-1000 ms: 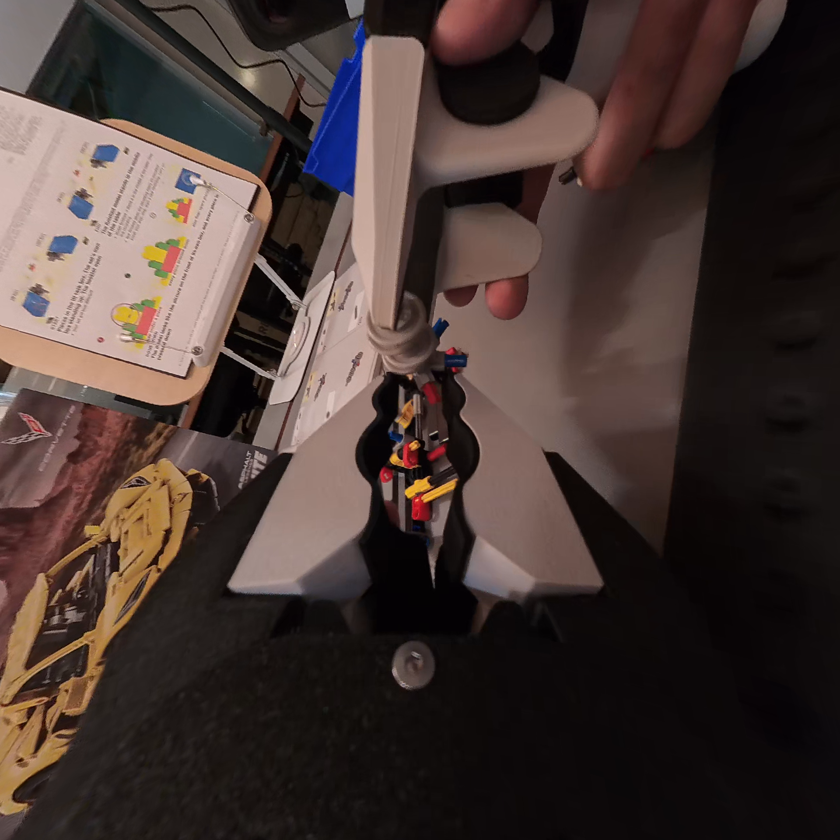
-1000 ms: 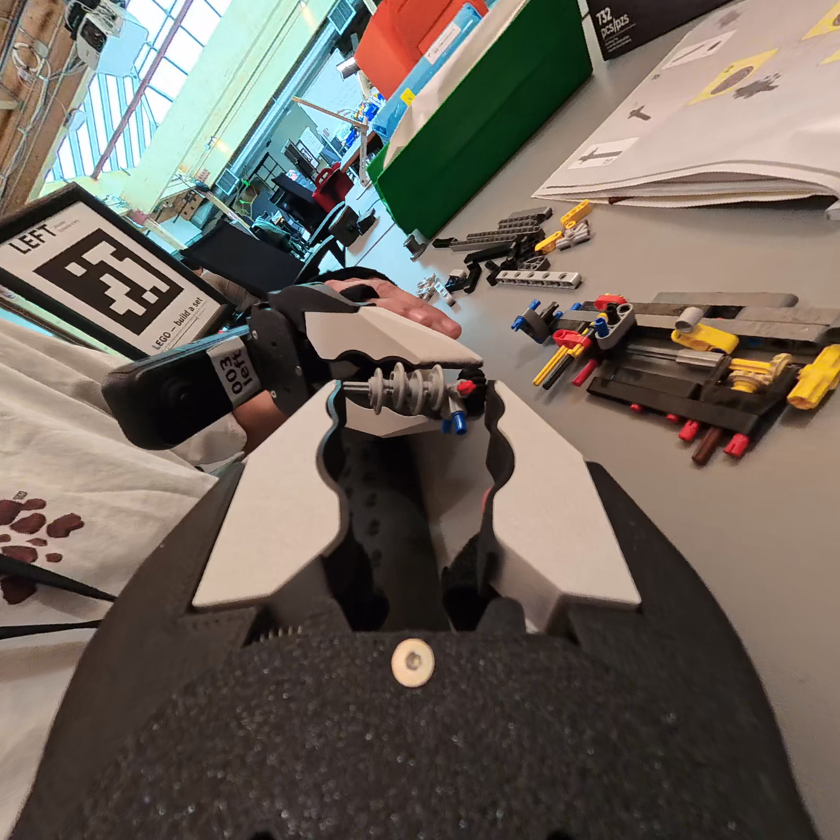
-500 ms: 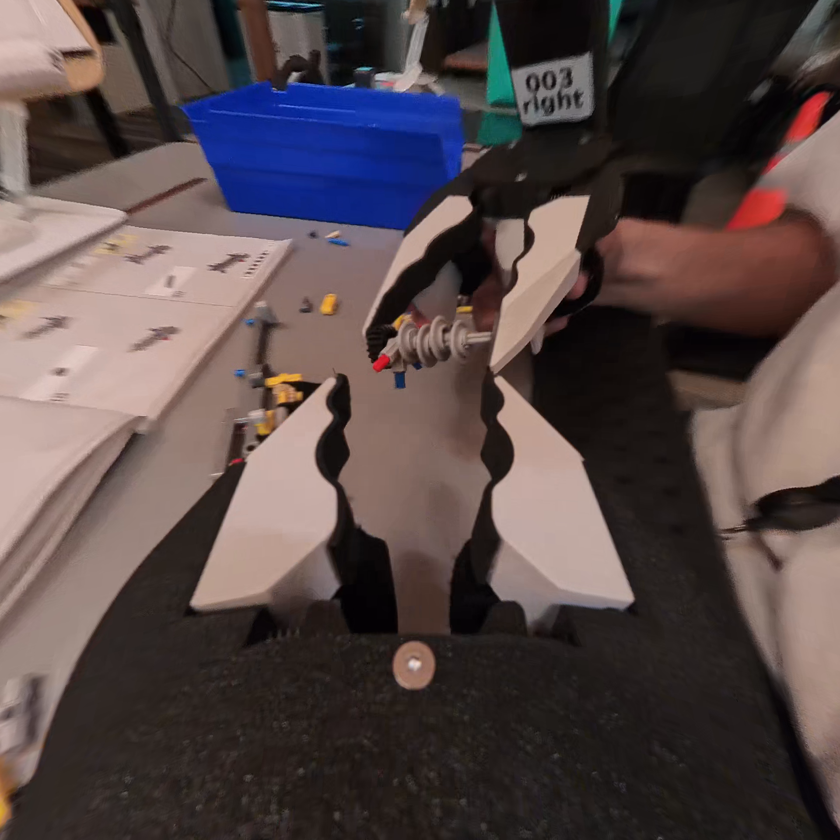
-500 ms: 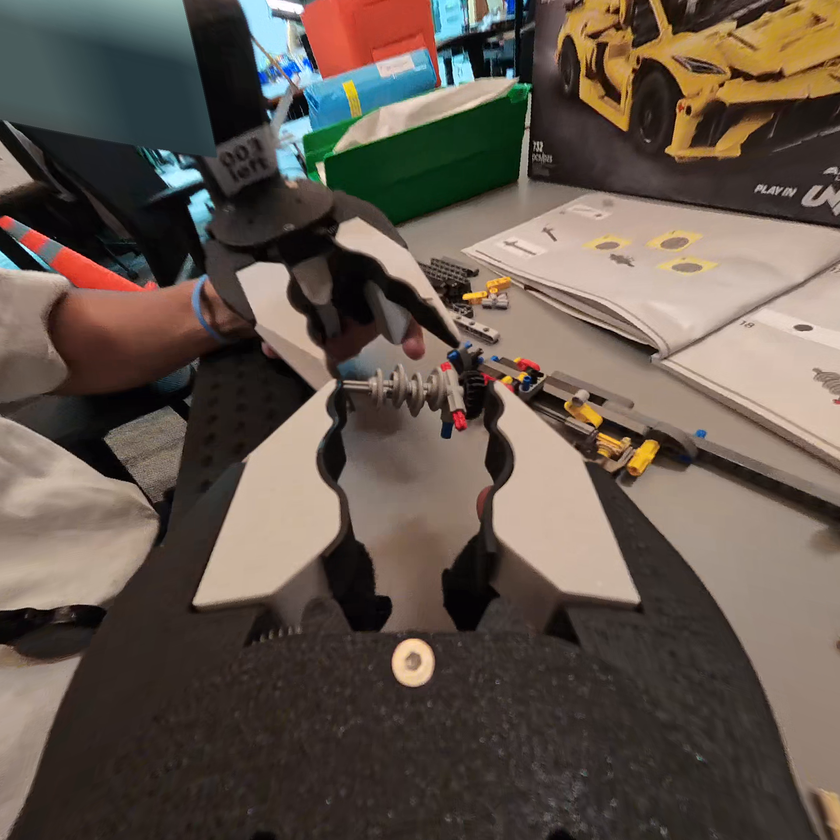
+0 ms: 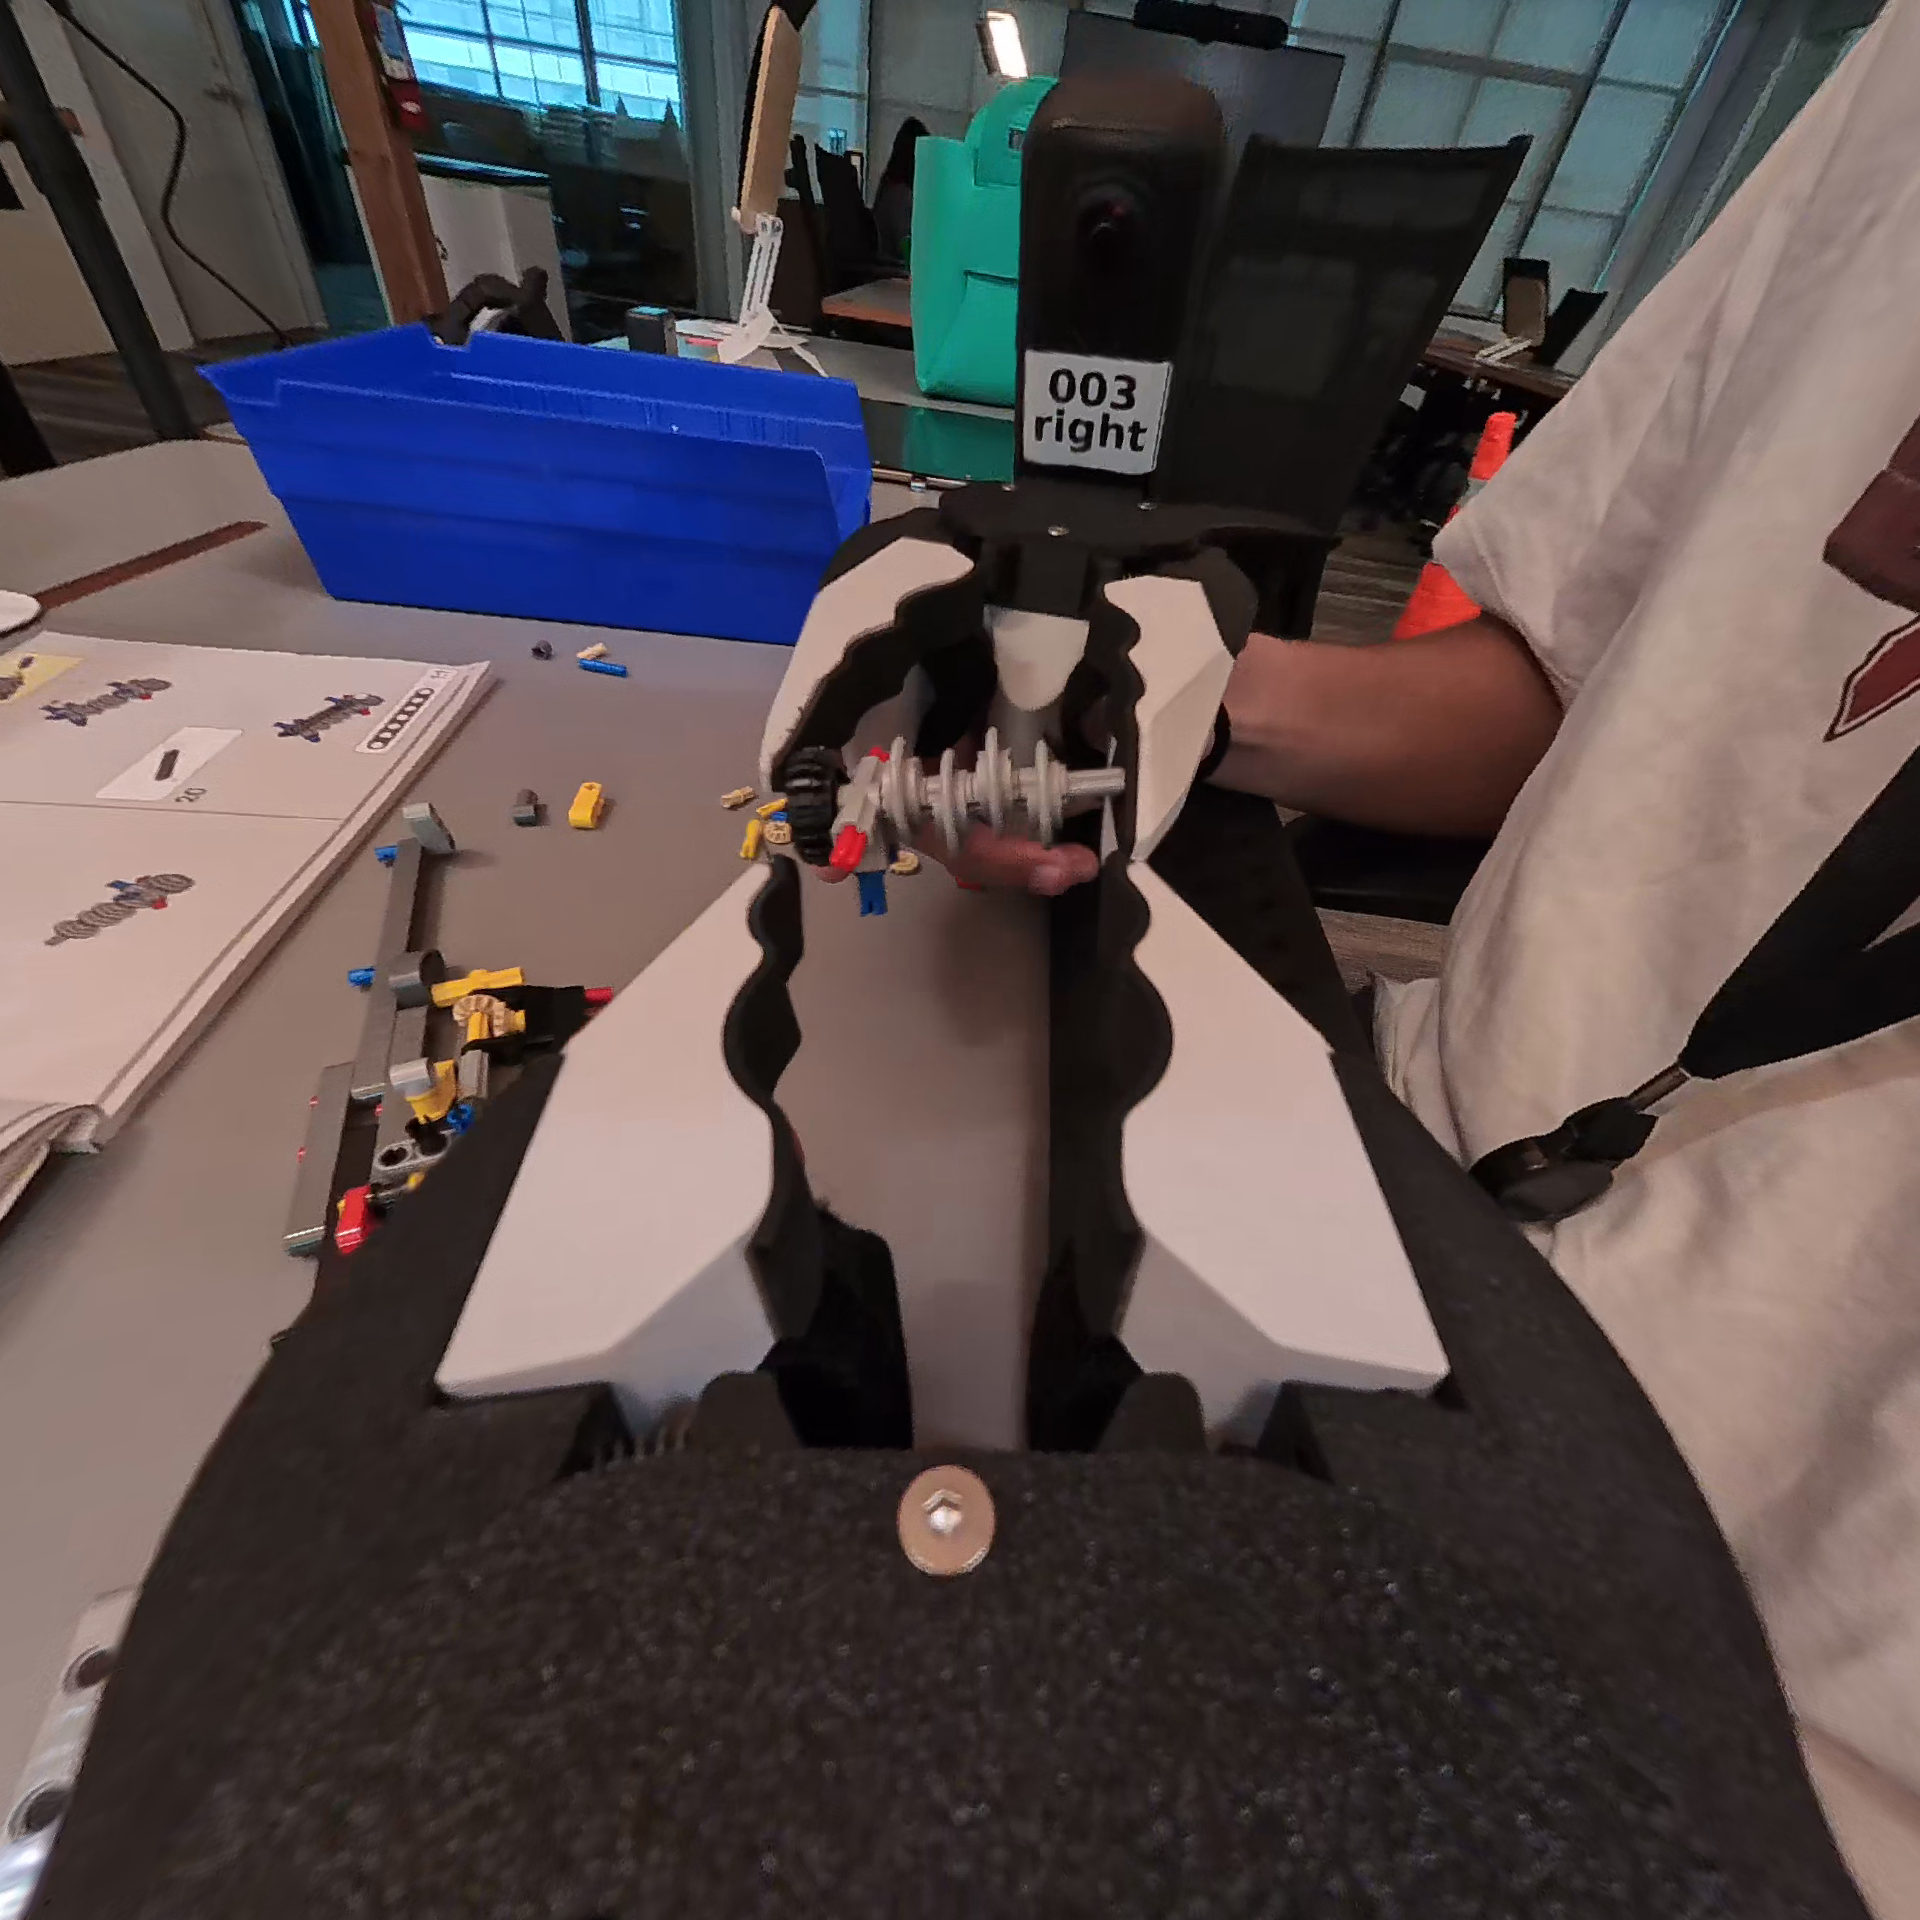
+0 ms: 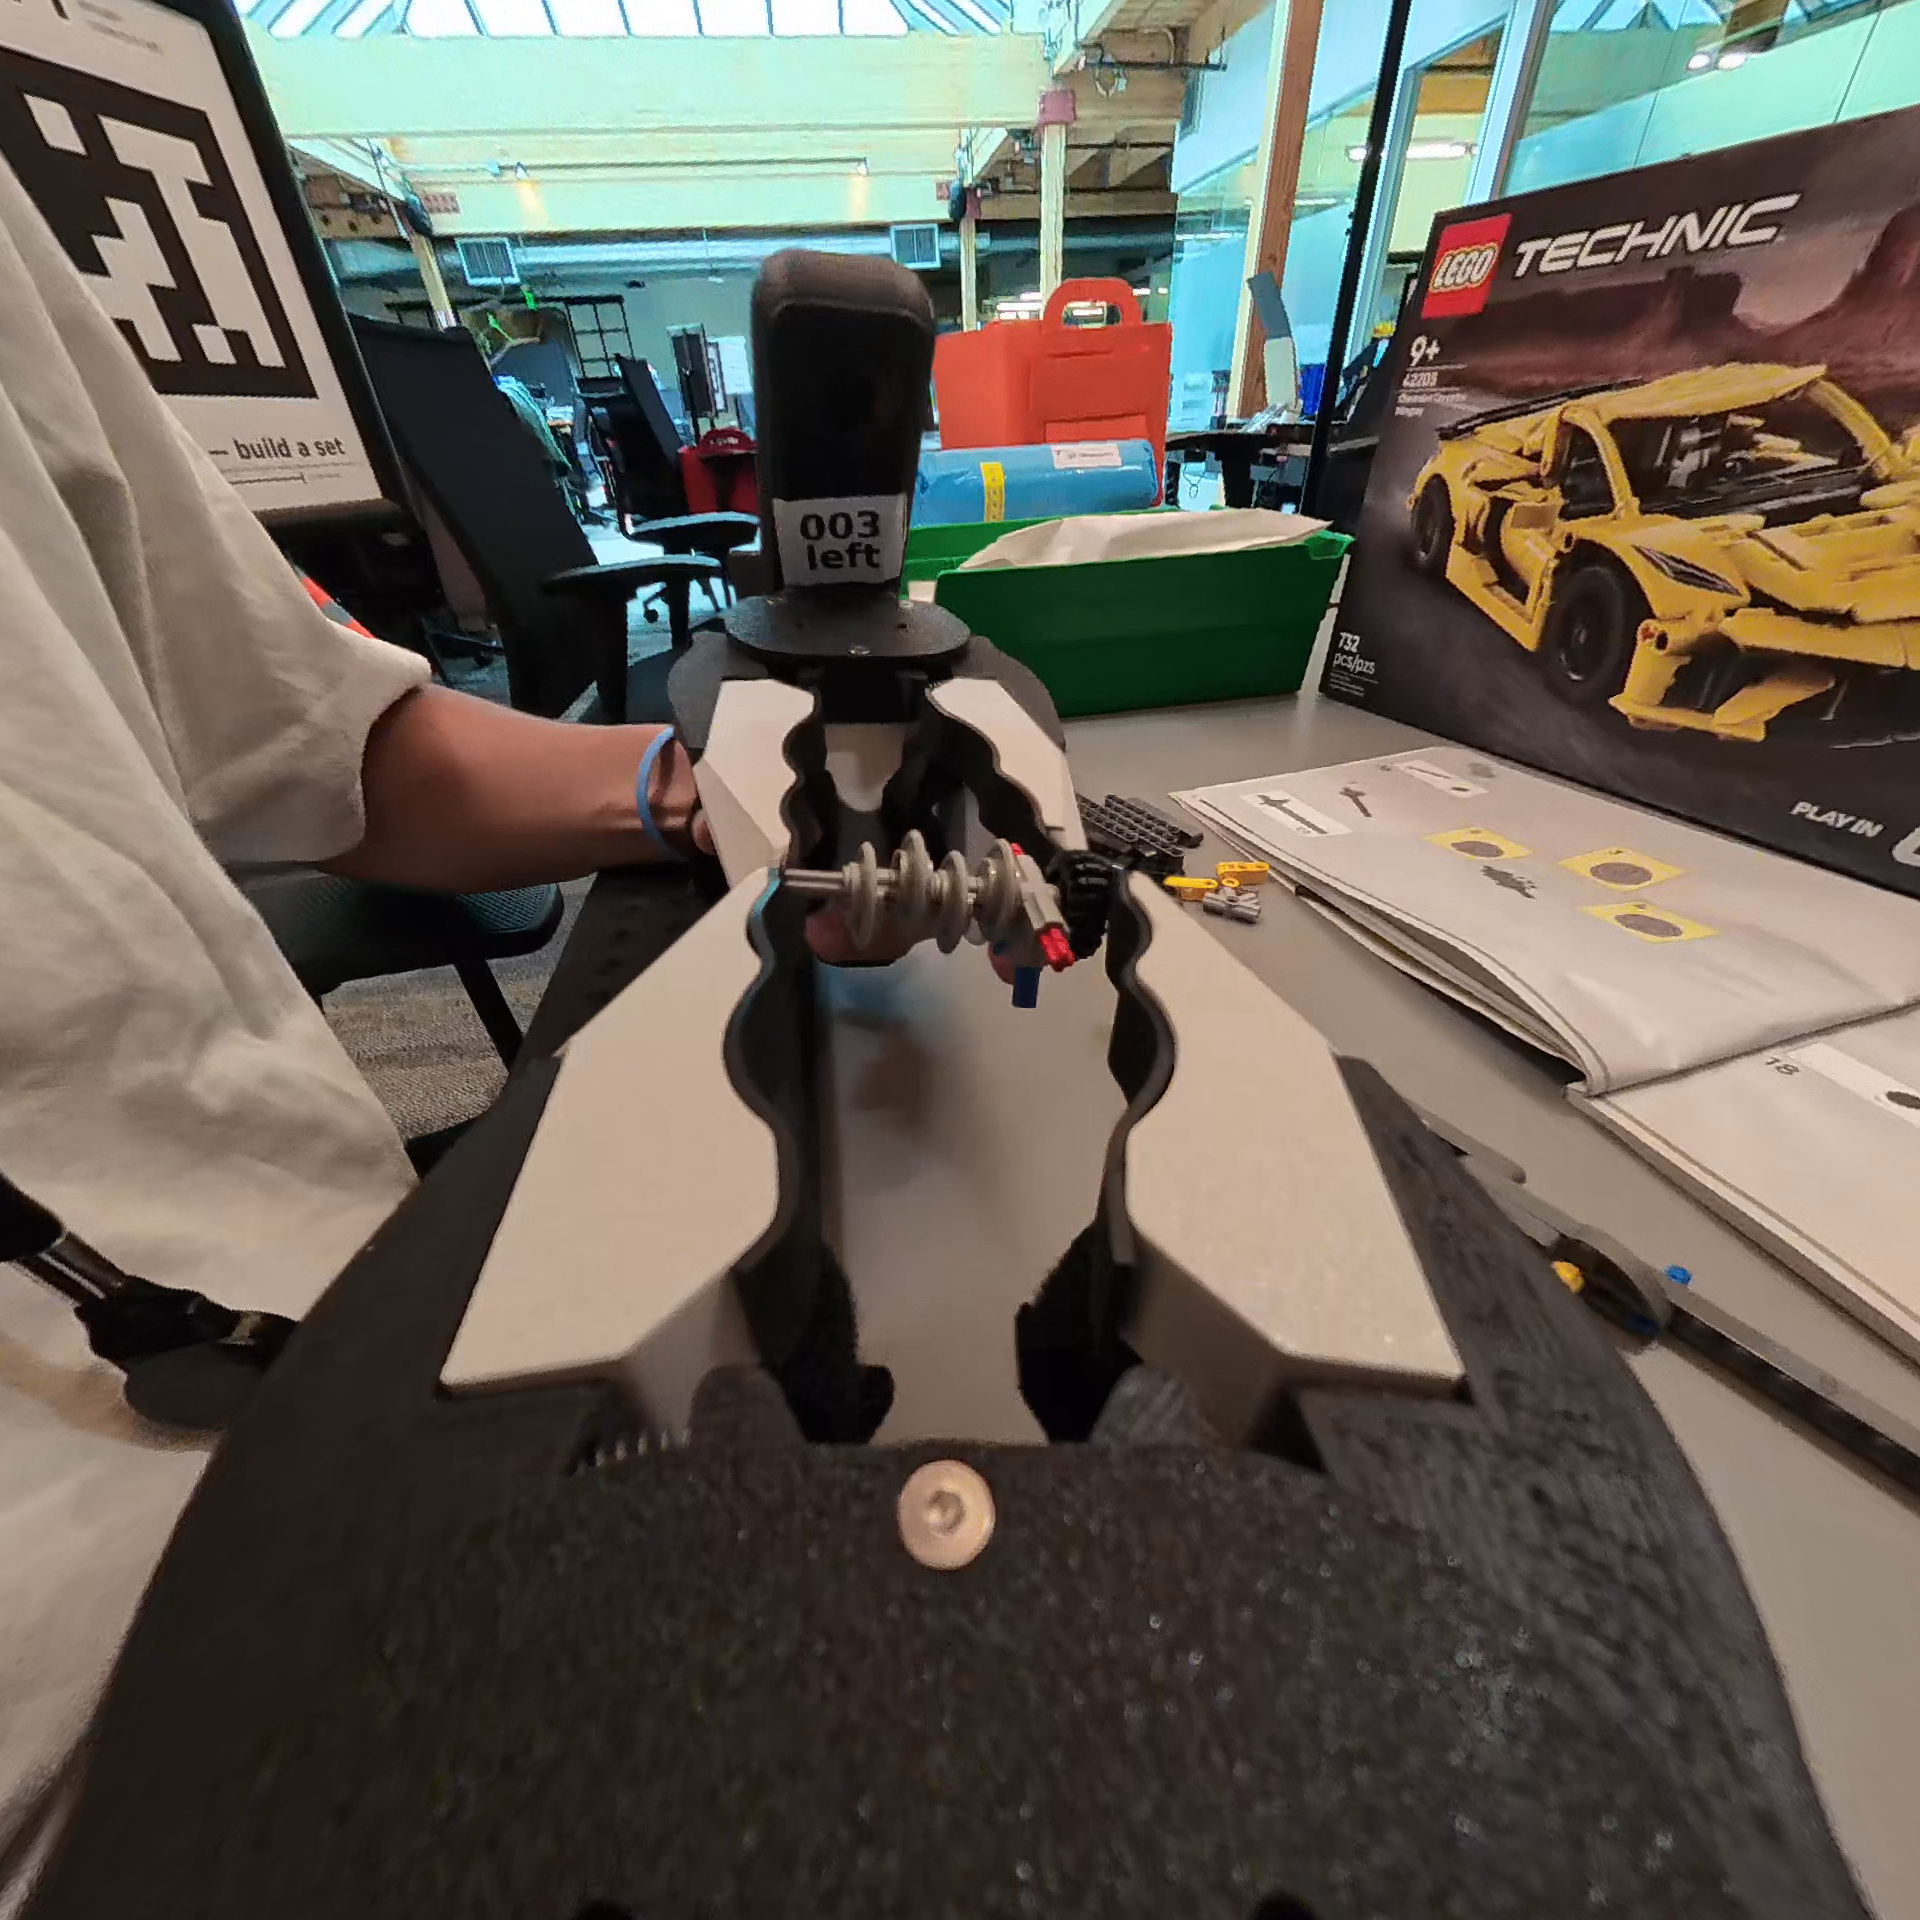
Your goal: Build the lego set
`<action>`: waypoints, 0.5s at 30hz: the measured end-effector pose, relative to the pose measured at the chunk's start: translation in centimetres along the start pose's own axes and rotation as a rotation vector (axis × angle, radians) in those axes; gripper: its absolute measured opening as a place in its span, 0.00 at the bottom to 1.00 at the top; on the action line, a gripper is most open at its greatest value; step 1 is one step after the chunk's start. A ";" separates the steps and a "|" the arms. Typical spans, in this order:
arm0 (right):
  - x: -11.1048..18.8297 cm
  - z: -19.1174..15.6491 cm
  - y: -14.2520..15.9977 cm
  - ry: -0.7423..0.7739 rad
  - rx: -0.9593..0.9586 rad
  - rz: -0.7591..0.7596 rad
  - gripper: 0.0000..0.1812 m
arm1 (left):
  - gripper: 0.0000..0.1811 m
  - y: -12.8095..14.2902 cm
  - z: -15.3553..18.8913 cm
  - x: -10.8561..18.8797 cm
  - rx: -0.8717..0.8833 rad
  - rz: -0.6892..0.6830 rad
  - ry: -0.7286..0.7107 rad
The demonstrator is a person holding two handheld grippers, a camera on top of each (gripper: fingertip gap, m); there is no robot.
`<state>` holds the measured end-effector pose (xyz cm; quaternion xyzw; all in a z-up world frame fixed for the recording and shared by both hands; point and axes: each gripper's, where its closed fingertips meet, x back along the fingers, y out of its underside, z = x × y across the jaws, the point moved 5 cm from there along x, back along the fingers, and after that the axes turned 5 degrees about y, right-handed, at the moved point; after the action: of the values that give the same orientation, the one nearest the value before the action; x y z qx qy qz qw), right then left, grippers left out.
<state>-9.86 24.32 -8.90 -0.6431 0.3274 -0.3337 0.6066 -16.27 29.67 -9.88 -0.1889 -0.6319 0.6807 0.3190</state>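
One worm-gear axle [image 6: 914, 888], likely light and stiff with fragile pins: right tongs [image 6: 945, 899] are clamping it endwise; left tongs [image 5: 951, 883], opposite, are gaping empty; best hold is probably the bare shaft end.

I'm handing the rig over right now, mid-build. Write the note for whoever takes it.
Right gripper: shut end to end on the grey worm-gear axle, held above the table.
Left gripper: open and empty, facing the axle, just short of it.
Long grey frame section: on the table beside the open instruction booklet, with a loose yellow piece nearby.
Done: axle sub-assembly, black gear at one end.
Left: probably fit the axle to the frame, then continue.
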 end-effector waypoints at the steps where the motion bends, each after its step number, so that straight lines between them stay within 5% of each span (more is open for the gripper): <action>1: 0.0 0.0 0.0 -0.006 -0.002 -0.003 0.33 | 0.33 0.0 -0.1 0.1 -0.003 0.002 -0.013; 15: 0.0 -0.5 -0.3 -0.026 0.064 0.009 0.33 | 0.29 -1.1 0.0 1.0 0.044 0.085 0.030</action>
<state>-10.25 24.09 -8.61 -0.6262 0.3114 -0.3330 0.6325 -16.75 30.35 -8.71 -0.2187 -0.6033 0.7045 0.3032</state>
